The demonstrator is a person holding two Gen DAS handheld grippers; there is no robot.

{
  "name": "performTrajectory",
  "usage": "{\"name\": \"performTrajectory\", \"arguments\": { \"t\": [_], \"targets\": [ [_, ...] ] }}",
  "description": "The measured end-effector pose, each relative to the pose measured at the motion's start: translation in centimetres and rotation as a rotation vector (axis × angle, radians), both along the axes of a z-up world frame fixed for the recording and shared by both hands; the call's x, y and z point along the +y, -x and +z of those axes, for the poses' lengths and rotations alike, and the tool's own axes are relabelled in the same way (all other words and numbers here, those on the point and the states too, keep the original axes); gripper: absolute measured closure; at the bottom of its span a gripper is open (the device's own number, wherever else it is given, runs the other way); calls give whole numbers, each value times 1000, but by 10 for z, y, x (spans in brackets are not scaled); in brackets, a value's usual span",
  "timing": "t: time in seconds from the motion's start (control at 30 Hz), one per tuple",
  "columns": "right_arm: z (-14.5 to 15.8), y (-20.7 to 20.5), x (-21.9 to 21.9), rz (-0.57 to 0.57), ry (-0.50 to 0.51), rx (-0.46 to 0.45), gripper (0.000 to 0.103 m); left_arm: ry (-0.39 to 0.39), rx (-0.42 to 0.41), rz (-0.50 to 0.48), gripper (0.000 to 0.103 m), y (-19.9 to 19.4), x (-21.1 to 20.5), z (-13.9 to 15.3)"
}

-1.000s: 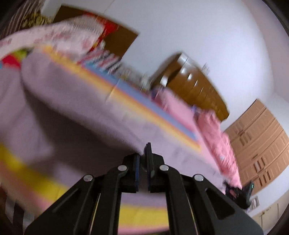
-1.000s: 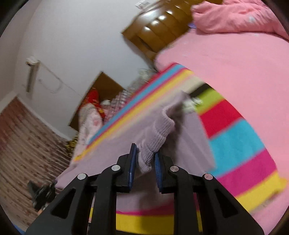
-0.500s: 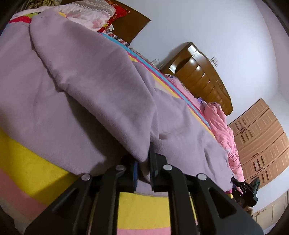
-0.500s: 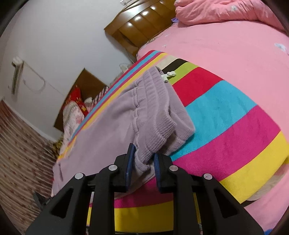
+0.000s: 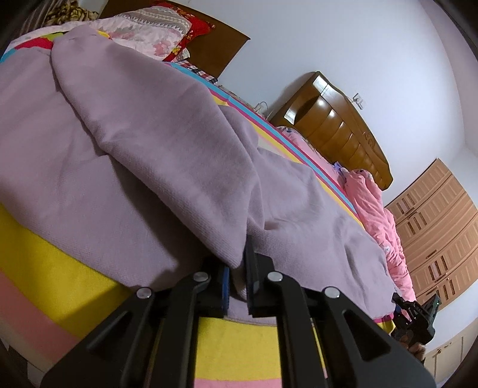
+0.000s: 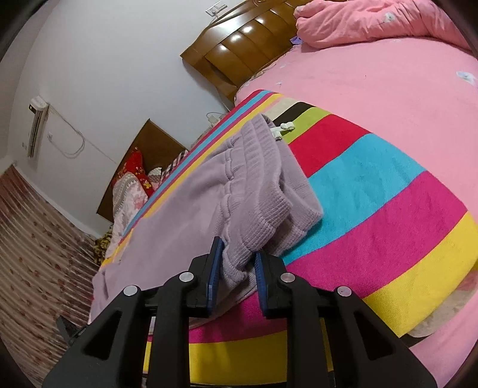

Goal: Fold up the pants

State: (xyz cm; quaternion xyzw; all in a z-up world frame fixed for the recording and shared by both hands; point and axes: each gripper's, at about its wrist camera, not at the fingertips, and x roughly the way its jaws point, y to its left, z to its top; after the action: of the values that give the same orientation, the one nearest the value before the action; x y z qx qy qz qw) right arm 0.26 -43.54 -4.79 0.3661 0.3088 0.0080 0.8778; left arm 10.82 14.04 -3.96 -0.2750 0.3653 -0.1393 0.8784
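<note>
The lilac knit pants lie on a striped blanket on the bed, one leg folded over the other. My left gripper is shut on the leg's edge, low over the blanket. In the right wrist view the pants stretch away to the left, with the ribbed waistband nearest. My right gripper is shut on the waistband's corner, just above the striped blanket. The right gripper also shows at the far right of the left wrist view.
A pink quilt lies bunched by the wooden headboard. Patterned pillows lie at the pants' far end. Wooden wardrobes stand along the wall. A white drawstring end lies beside the waistband.
Both grippers came down with the pants from the air to the bed. The folded leg and waistband now rest on the blanket. Both grips are unchanged.
</note>
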Motion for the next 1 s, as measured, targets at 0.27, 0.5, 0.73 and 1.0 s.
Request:
{"name": "performTrajectory", "arguments": {
  "t": [0.27, 0.5, 0.73, 1.0],
  "targets": [
    [5, 4, 2, -33, 53, 27, 87, -18, -9, -5, 97, -3, 2, 1],
    [3, 2, -1, -34, 22, 28, 88, -92, -49, 1, 97, 4, -4, 13],
    [7, 0, 5, -33, 44, 37, 88, -120, -68, 37, 97, 18, -3, 15],
    [19, 11, 5, -69, 76, 84, 57, -146, -53, 60, 78, 14, 0, 12]
  ]
}}
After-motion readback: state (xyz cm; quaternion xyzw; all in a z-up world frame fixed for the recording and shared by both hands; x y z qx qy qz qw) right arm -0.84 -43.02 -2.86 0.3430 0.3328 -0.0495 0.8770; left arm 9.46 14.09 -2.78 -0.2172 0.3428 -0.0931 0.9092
